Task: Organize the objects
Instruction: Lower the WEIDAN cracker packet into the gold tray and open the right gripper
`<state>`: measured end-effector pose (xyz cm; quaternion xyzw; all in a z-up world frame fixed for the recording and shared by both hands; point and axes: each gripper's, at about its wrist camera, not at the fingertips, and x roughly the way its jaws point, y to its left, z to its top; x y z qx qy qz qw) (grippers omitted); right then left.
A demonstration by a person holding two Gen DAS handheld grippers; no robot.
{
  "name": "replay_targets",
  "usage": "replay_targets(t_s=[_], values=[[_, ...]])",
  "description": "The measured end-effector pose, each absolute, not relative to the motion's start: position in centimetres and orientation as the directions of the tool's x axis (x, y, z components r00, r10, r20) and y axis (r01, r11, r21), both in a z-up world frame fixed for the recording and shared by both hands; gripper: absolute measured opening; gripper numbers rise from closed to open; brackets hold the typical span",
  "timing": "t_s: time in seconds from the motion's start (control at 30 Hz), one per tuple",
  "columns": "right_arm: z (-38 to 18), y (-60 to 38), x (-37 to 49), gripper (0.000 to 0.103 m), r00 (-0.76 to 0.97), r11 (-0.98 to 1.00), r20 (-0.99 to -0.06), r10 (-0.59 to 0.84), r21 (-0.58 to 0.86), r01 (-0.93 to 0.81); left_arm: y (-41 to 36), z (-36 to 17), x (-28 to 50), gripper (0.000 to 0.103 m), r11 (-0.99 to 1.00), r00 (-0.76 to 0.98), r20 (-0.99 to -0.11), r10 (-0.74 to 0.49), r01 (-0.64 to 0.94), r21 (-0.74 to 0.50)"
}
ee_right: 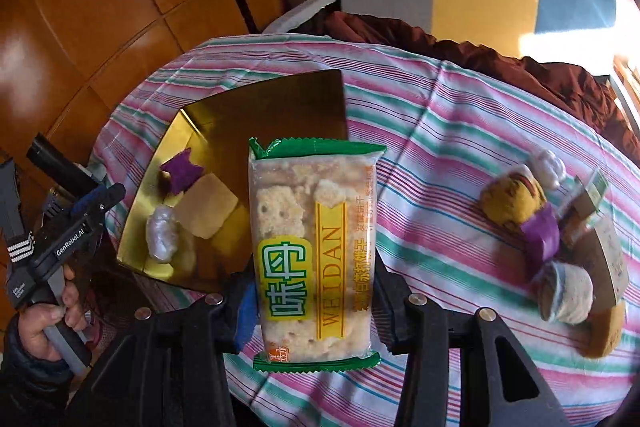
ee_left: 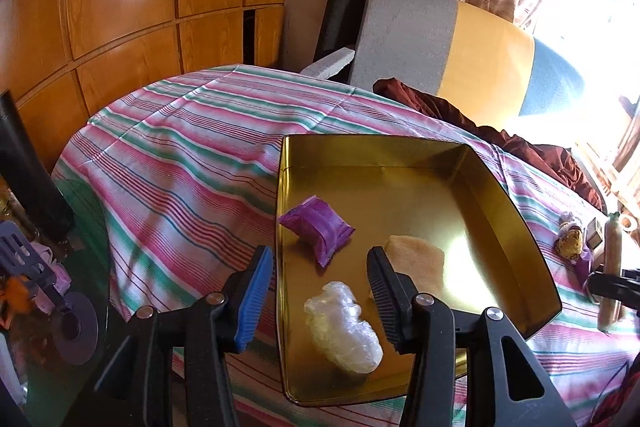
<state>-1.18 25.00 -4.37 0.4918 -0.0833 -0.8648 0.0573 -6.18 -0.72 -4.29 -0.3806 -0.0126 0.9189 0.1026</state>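
Above the striped cloth, the right gripper clamps a cracker pack; a loose pinch could drop it short of the tray. The left gripper hangs open, empty.

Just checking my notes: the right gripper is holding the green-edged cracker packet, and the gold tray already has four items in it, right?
Not quite: the gold tray holds three items, as the left wrist view shows. The right gripper does hold the cracker packet.

Left claw parted and empty, right claw clamped on cracker packet, both angled down
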Motion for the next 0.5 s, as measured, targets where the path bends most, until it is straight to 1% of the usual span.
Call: replay_targets(t_s=[0.13,0.23,0.33,0.47,0.5], values=[[-4.8,21.8,-4.0,0.047,-0.472,-0.98,-0.859,-0.198,0.188,0.069,-1.9,-4.5,-6.2,0.053,-0.982,-0.689,-0.701,0.186,-0.154,-0.109],[-6.5,20.4,-6.1,0.047,-0.432,-0.984,-0.884,-0.178,0.168,0.061,-2.5,-4.6,-6.2,0.054,-0.984,-0.687,-0.704,0.179,-0.141,-0.113],[-8.9,19.3,-7.6,0.048,-0.361,-0.981,-0.912,-0.196,0.187,0.058,-2.9,-4.9,-6.3,0.055,-0.984,-0.683,-0.709,0.176,-0.132,-0.118],[-11.5,17.0,-8.3,0.054,-0.281,-0.959,-0.917,-0.283,0.264,0.107,-3.2,-5.3,-6.2,0.058,-0.985,-0.675,-0.717,0.175,-0.127,-0.12],[-11.8,16.5,-8.2,0.058,-0.274,-0.947,-0.907,-0.319,0.296,0.126,-3.2,-5.4,-6.2,0.058,-0.984,-0.673,-0.719,0.175,-0.127,-0.122]])
